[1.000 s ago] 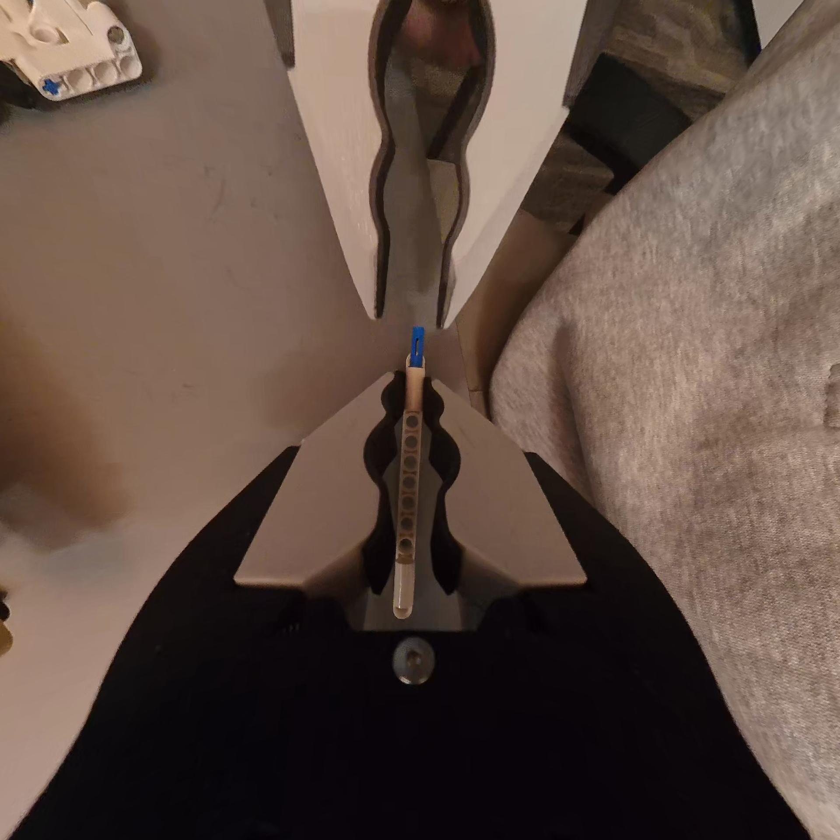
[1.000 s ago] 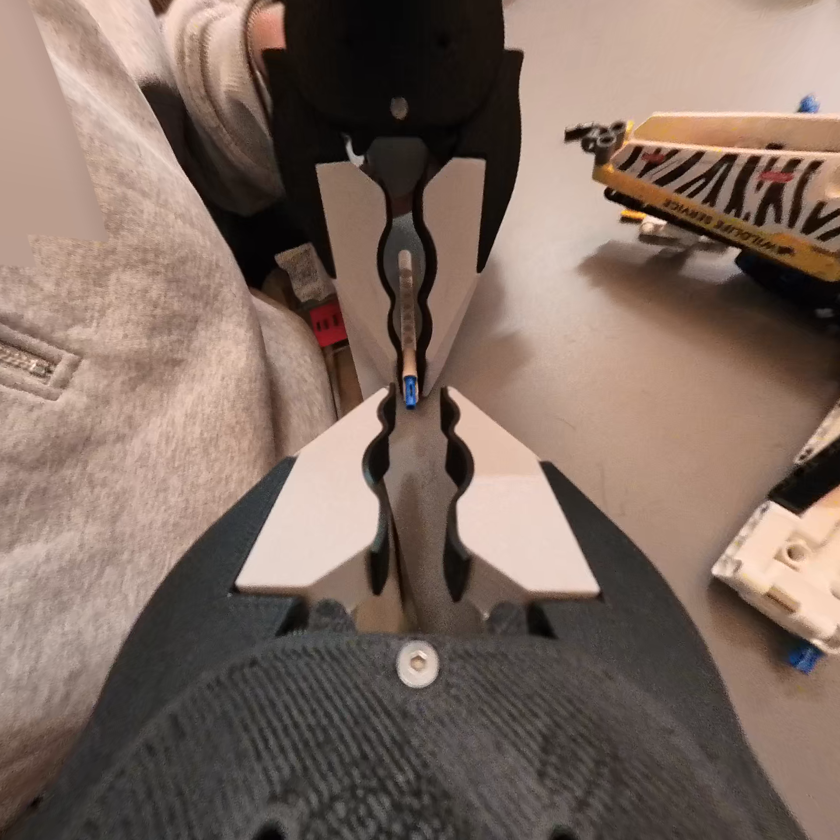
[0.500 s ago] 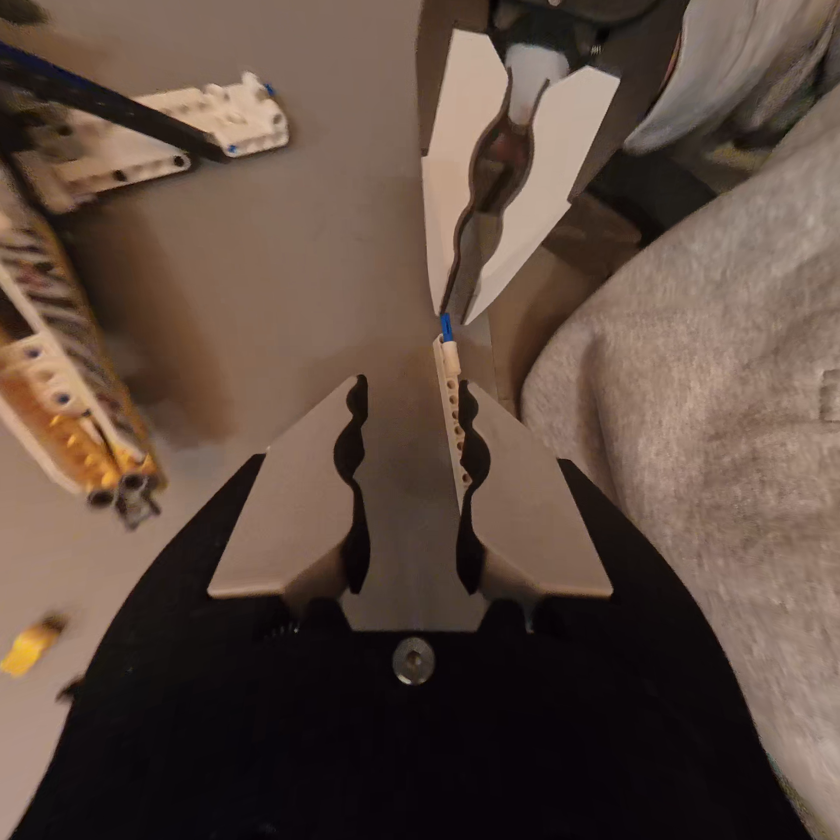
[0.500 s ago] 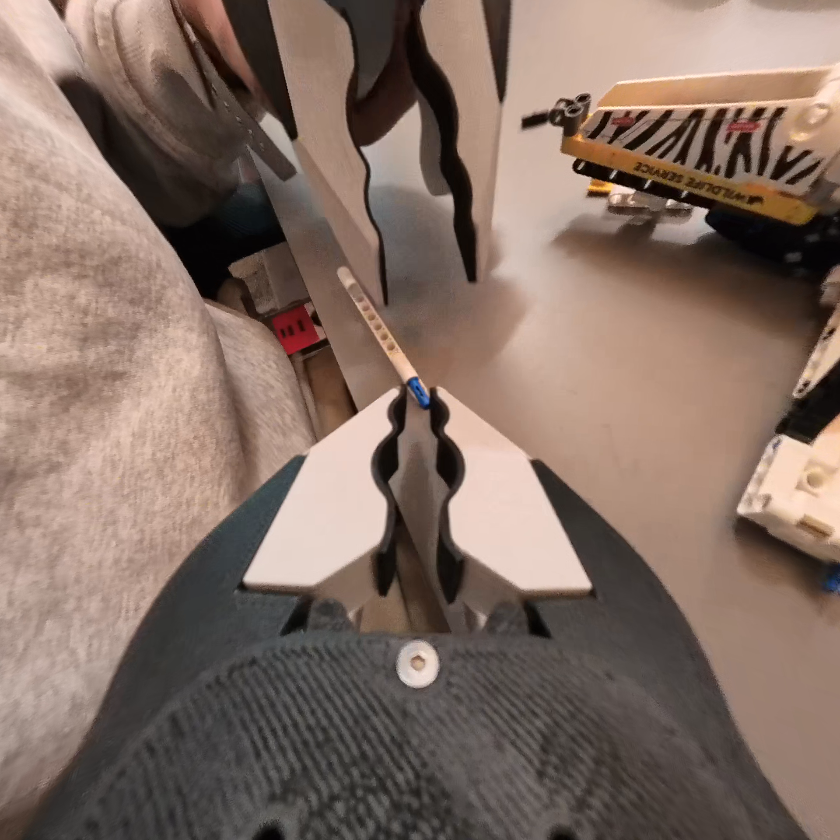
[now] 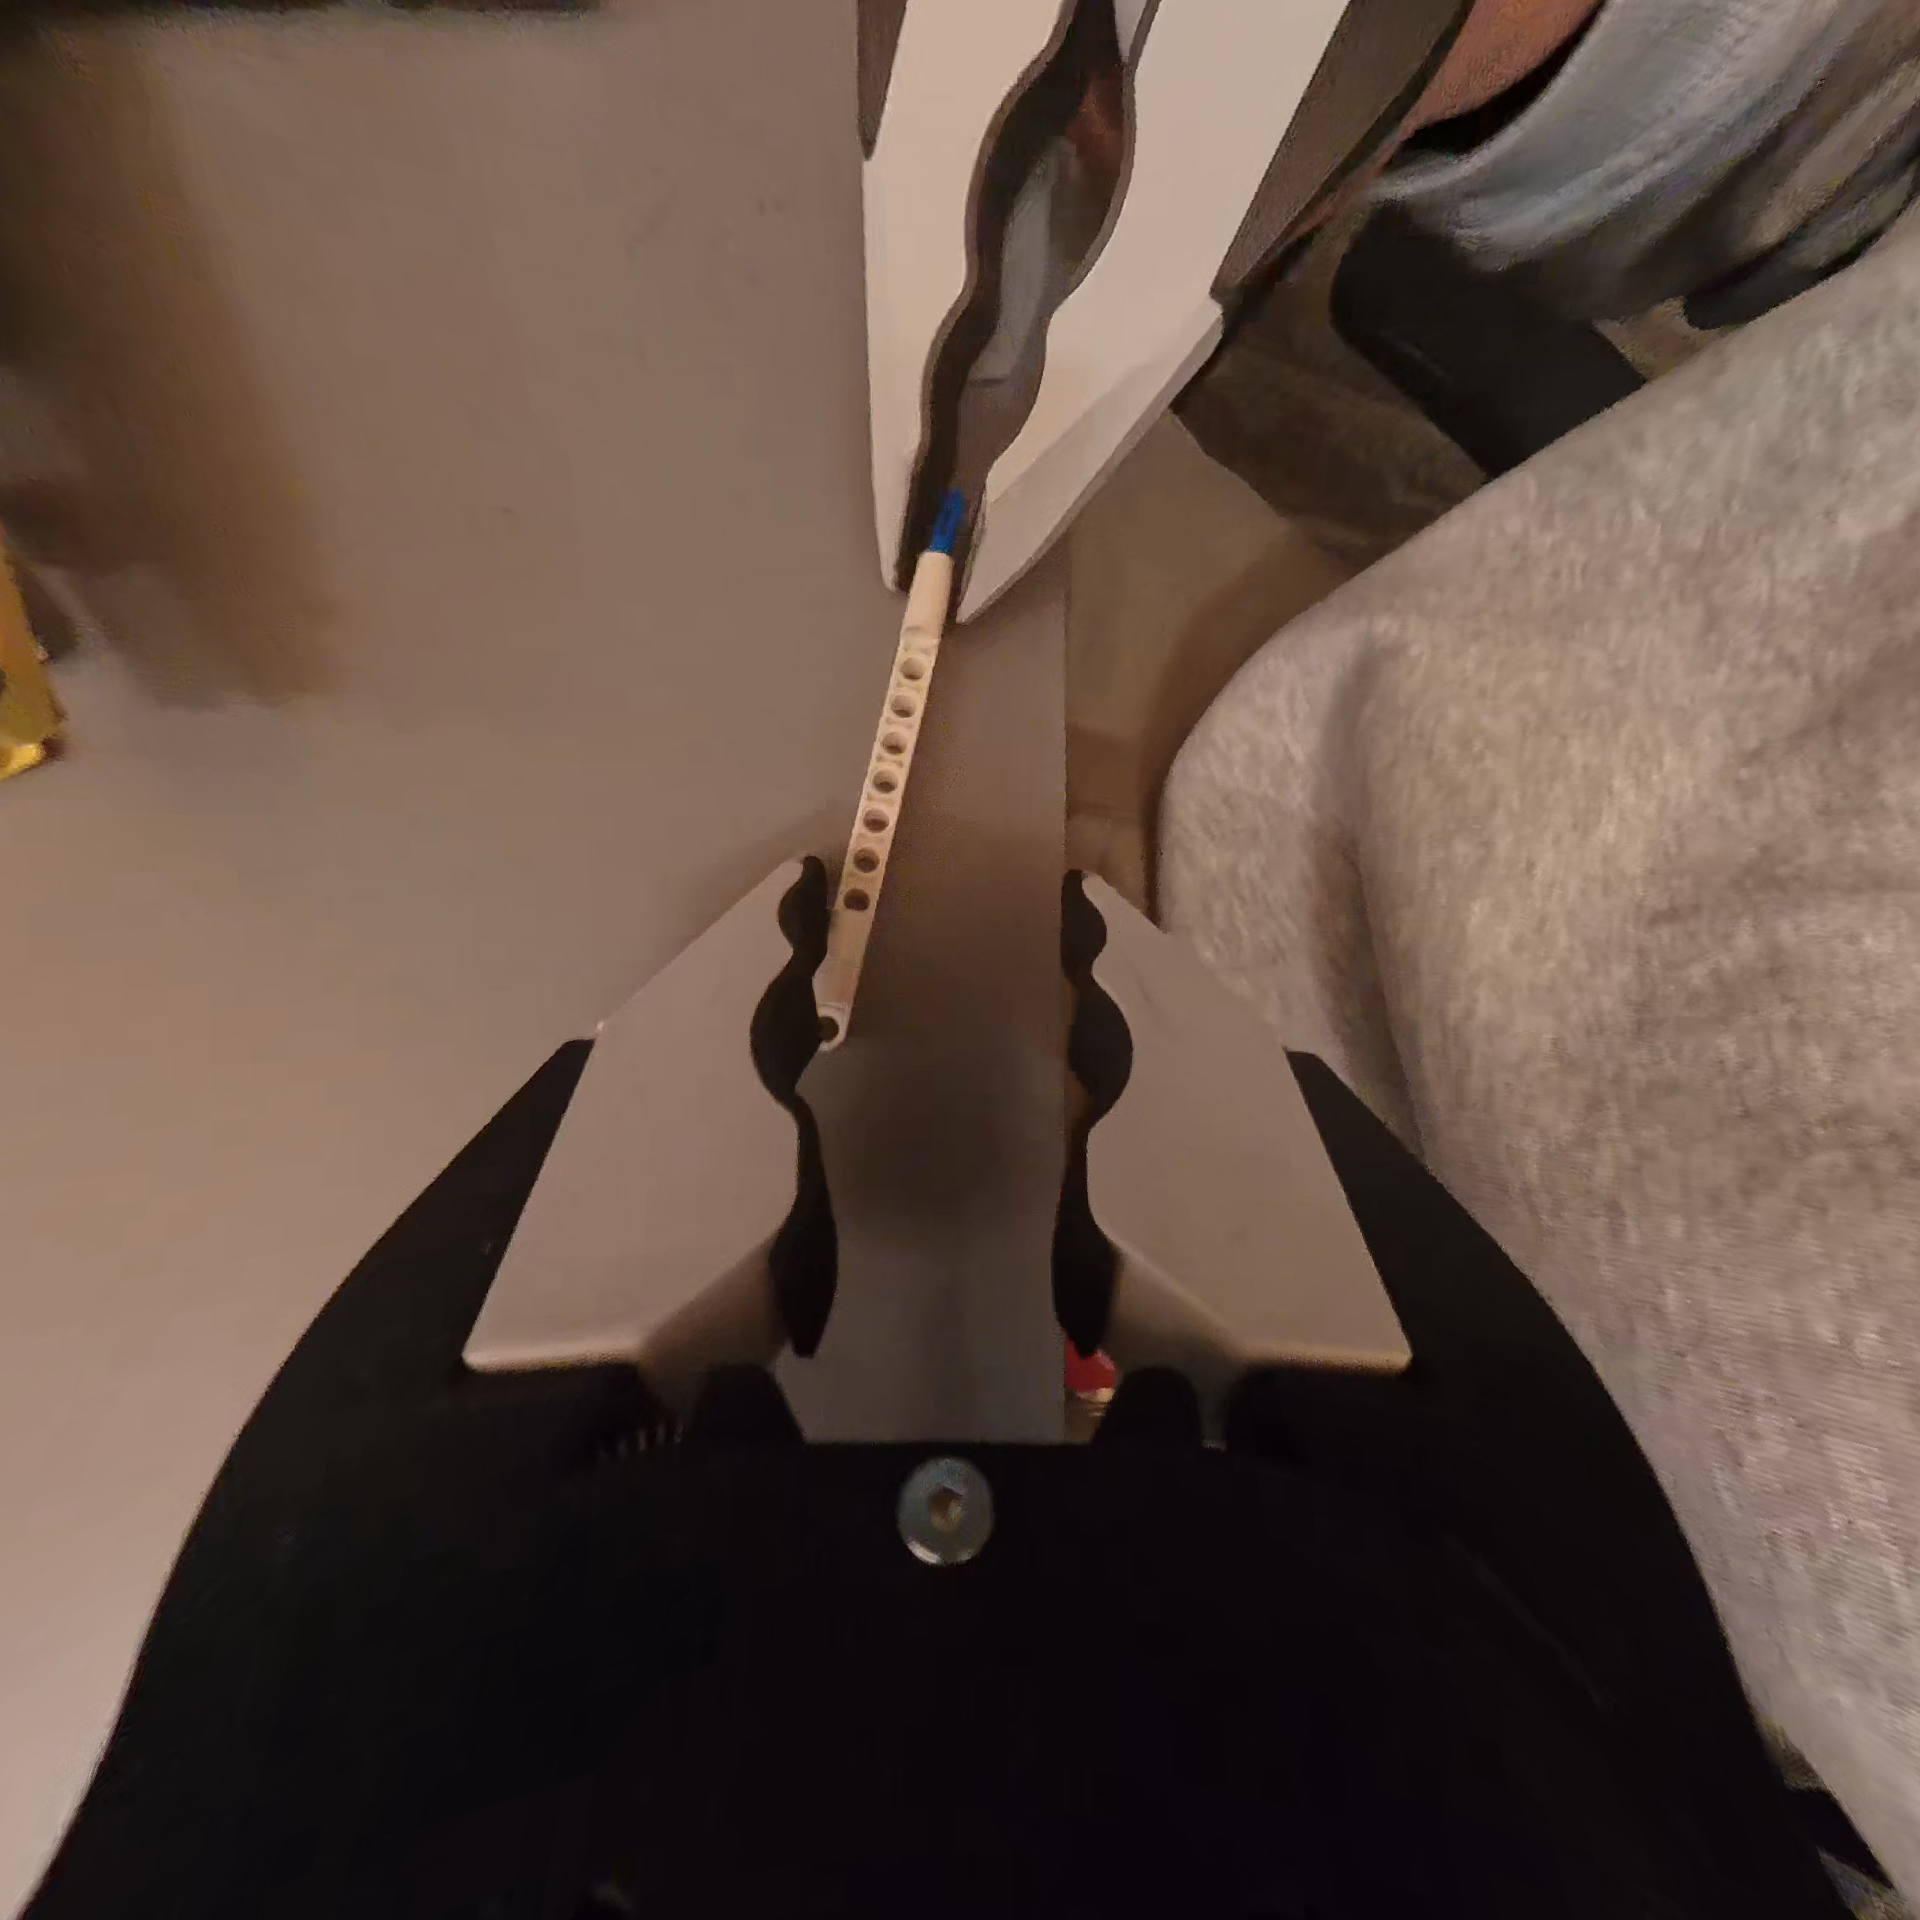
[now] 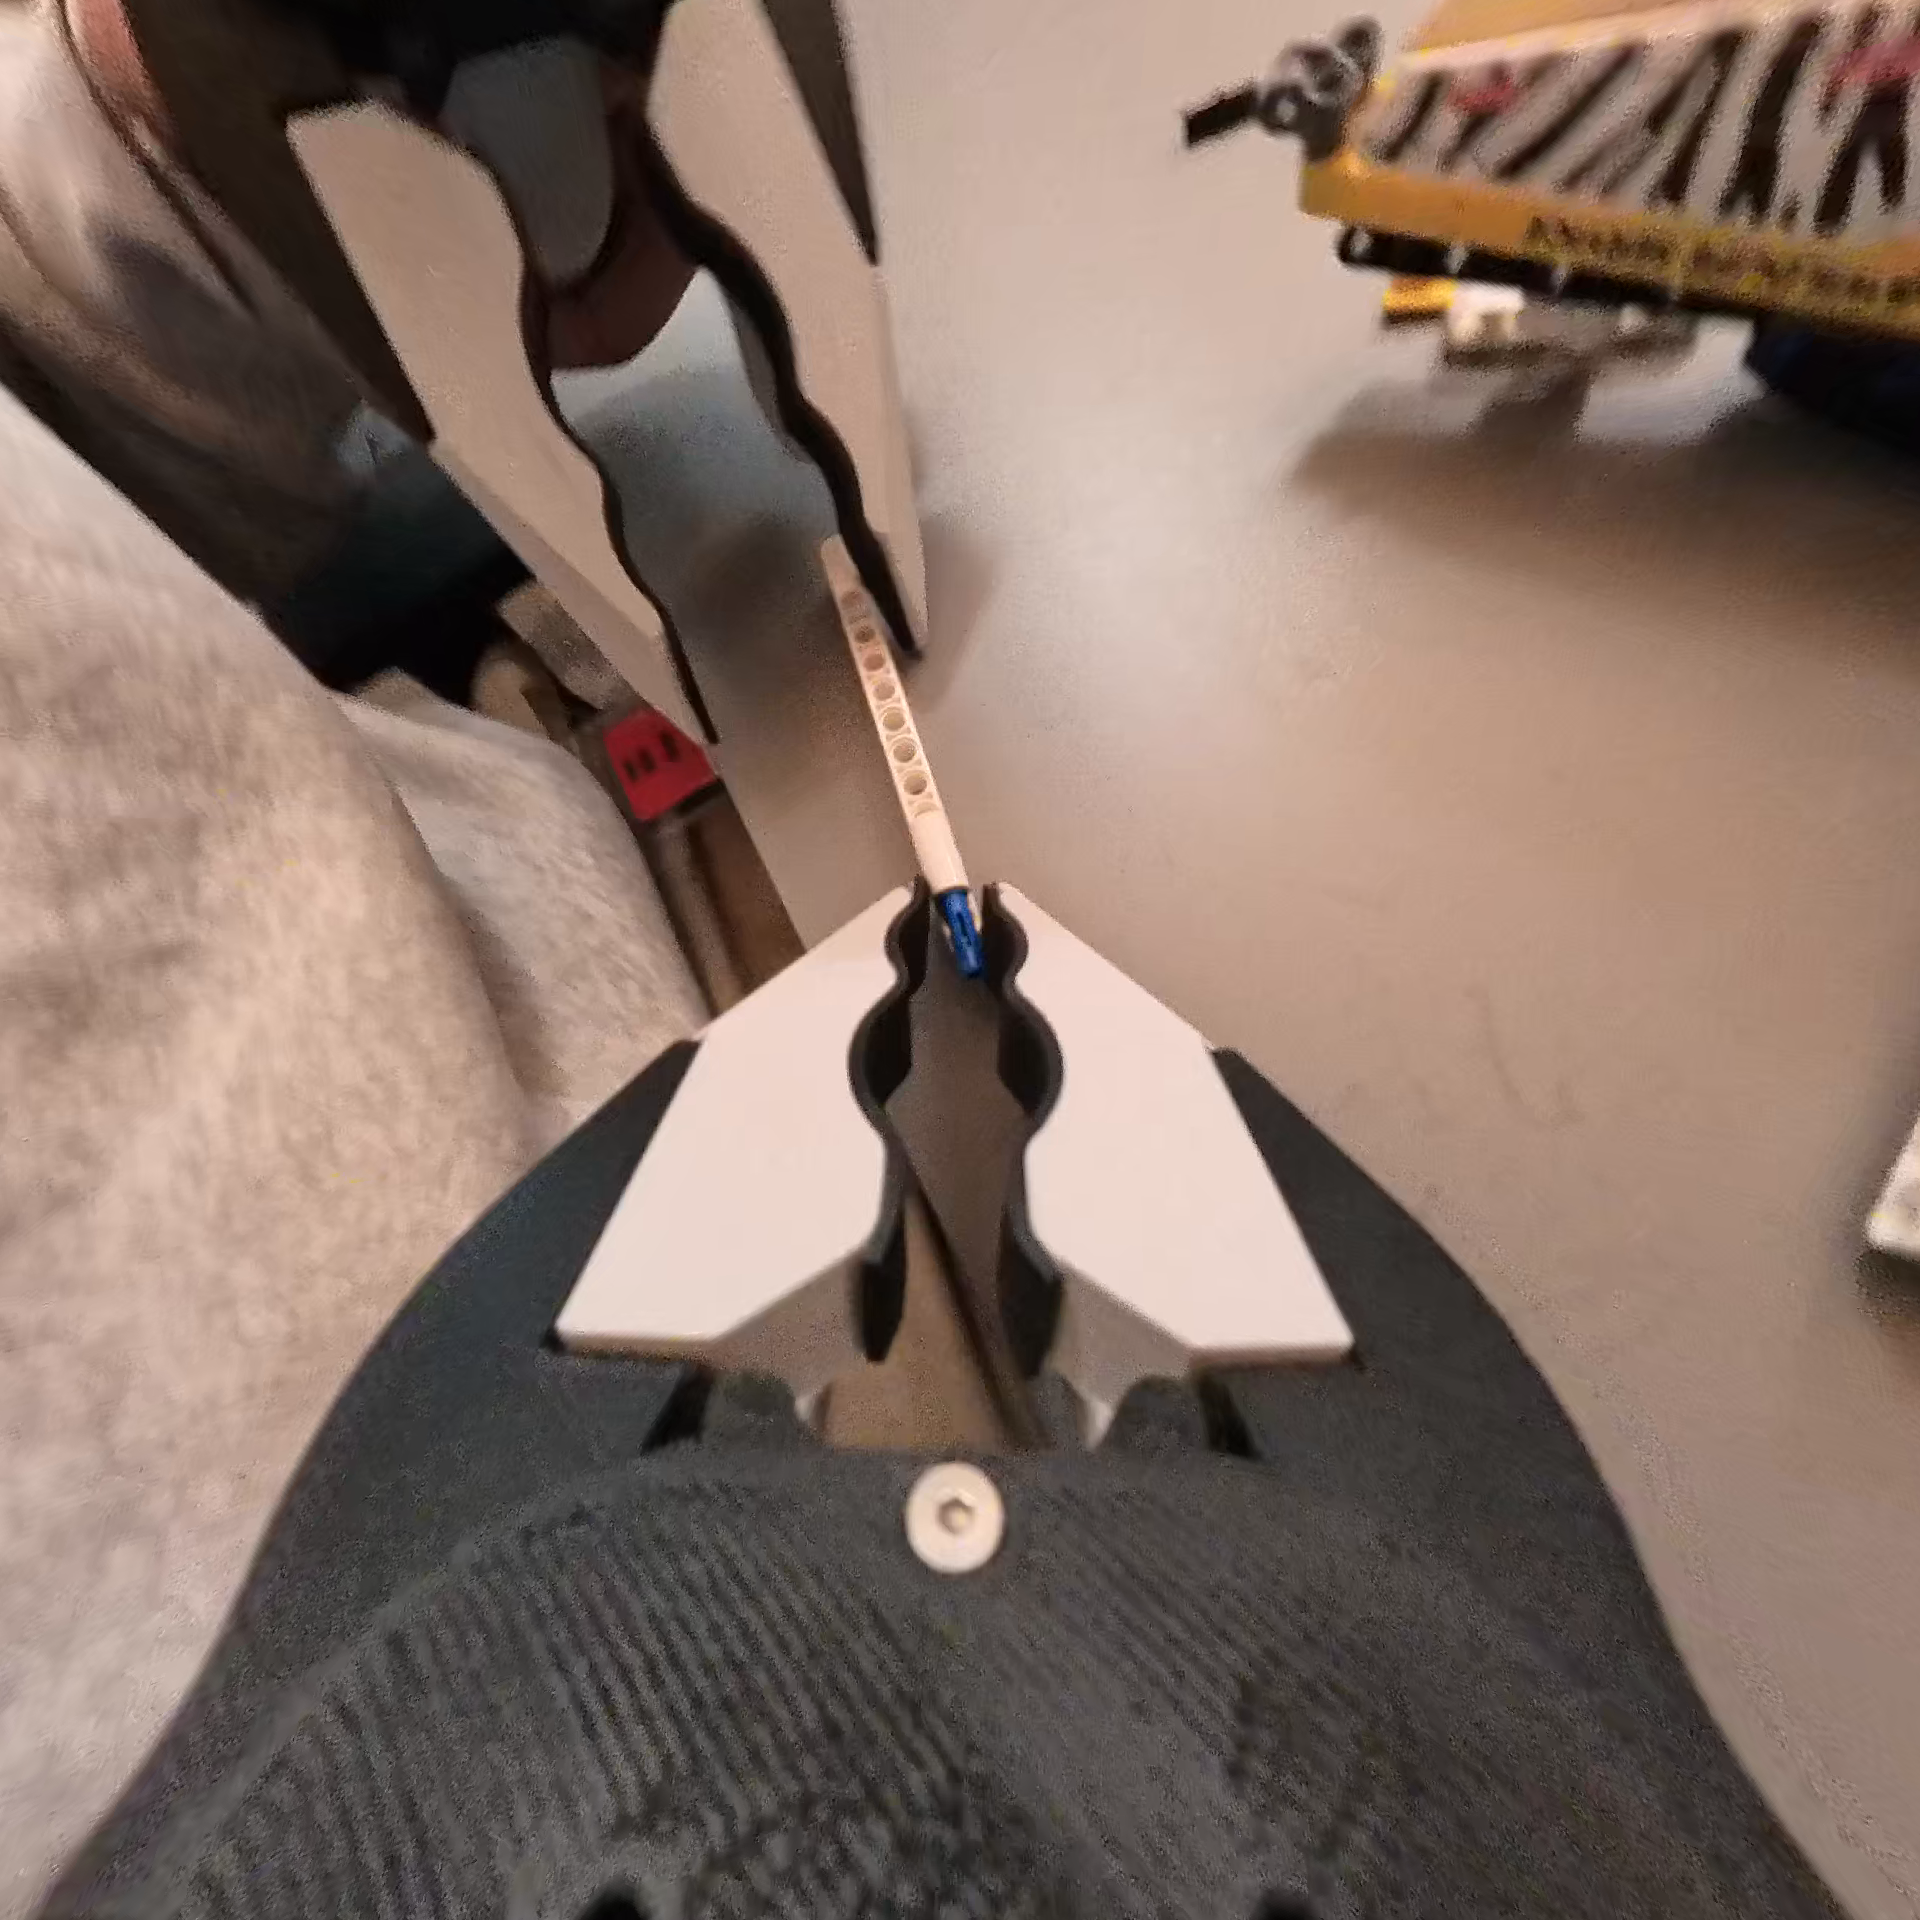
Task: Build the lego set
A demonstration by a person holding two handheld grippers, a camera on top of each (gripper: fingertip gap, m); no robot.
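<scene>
A long white beam with holes has a blue pin in one end. My right gripper is shut on the blue pin, and the beam sticks out forward from its tips. In the left wrist view the right gripper comes in from the top. My left gripper is open. The free end of the beam lies between its jaws, against the left finger. In the right wrist view the left gripper stands open above the beam's far end.
A yellow model truck with zebra stripes stands at the far right on the grey table. A white piece is at the right edge. A person's grey sweater fills the side past the table edge. A red object lies below the edge. One gripper's finger ends stand about 6 cm off the other's. About 12 cm separates my right fingertips from the white piece.
My left gripper has opened and let go of the beam. My right gripper has shut on the blue pin and now holds the beam, and the two grippers have drawn apart.
</scene>
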